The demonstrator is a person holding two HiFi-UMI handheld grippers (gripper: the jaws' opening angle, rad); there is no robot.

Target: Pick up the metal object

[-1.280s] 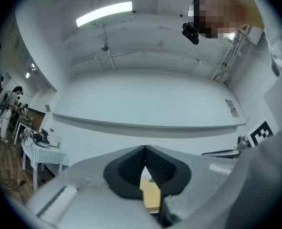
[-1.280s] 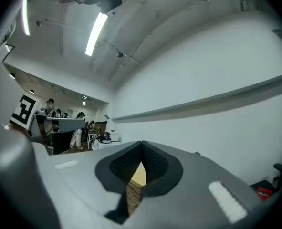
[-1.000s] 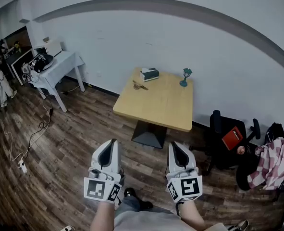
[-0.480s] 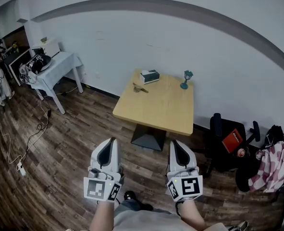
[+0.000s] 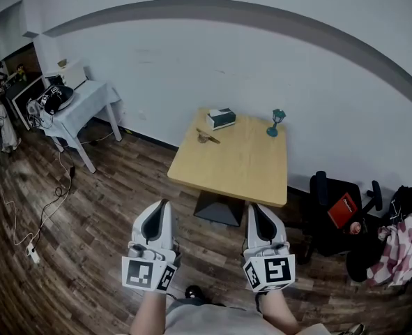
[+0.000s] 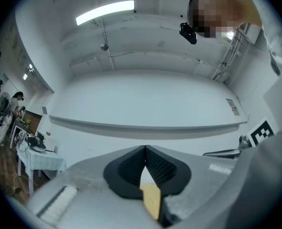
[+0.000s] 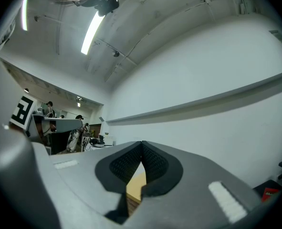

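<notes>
Left hand-held gripper (image 5: pixel 162 208) and right hand-held gripper (image 5: pixel 256 210), both pinched closed and empty, seem merely carried toward the worktop (image 5: pixel 233 166) at twelve o'clock.

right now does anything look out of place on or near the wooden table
Nothing on the wooden table looks askew. Off it, a cable trails loose across the floor, and a checked cloth lies heaped by the black chair.

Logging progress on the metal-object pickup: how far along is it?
Done: nothing; everything on the wooden table lies untouched, including the small flat piece beside the box, probably the metal object. In hand: nothing; left gripper and right gripper are shut, empty, well short of the table. Left: approach, open, grasp, lift.
</notes>
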